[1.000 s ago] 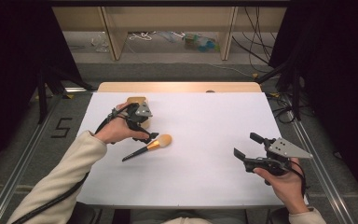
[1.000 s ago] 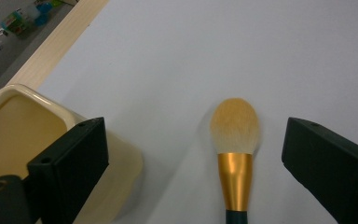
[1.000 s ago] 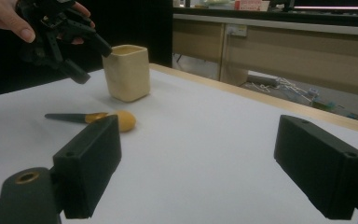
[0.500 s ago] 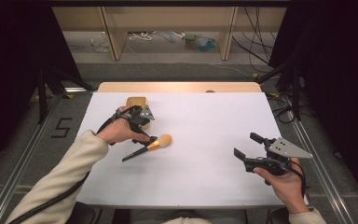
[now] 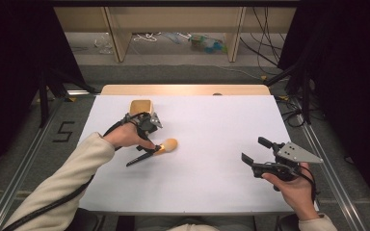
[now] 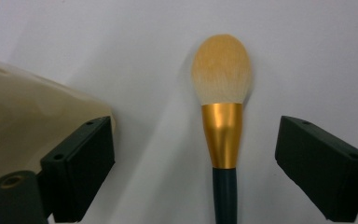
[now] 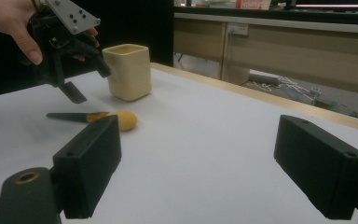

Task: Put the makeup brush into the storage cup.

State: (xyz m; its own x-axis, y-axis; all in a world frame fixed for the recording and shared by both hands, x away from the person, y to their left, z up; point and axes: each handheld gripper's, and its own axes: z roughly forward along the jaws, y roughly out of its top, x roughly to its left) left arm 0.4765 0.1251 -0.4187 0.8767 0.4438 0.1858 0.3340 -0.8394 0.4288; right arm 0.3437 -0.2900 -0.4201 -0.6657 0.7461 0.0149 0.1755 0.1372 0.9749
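Since the earlier frames, the left gripper has come down slightly over the brush and its jaws have just been closing a little; the right gripper has kept its place near the right edge of the counter.

The makeup brush lies flat on the white counter, left of centre, just in front of the cream cup that stands upright near the far-left part of the sheet. Its yellow bristle head points towards the middle of the counter and its dark handle runs back towards the near-left corner.

In the left gripper view the jaws stand spread, one on each side of the gold ferrule. Clear counter shows between each pad and the brush, so neither pad touches it. The cup's side sits just beside the jaw on that view's left.

In the right gripper view, the right gripper's jaws are spread wide with nothing between them. This gripper is held level, pointing across the counter towards the brush and cup, and is well apart from both. That view also shows the left gripper hanging above the brush handle, its tips close over it.
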